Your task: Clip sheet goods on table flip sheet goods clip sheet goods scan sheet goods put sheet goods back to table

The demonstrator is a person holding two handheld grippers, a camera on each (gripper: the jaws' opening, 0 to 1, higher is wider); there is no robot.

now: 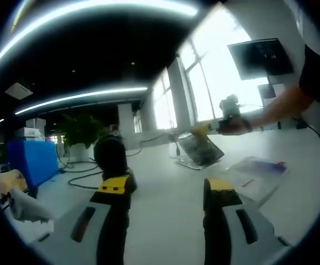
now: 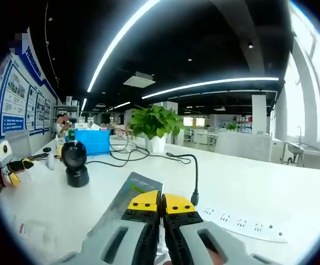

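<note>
The right tongs (image 2: pixel 161 203) pinched a flat clear-wrapped sheet packet (image 2: pixel 131 194) above the white surface (image 2: pixel 270 193); the left tongs (image 1: pixel 168 187) gaped empty.

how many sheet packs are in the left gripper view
2. One sheet pack is held up off the table by the right hand-held gripper; the other pack lies flat on the white table, right of it. More may be hidden.

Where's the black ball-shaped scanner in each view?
Left gripper view: scanner stands left of centre on the white table, just above the left jaw.
Right gripper view: scanner stands at the left on the table, beyond the sheet that the right hand-held gripper holds.
Shared landmark: the potted plant.
</note>
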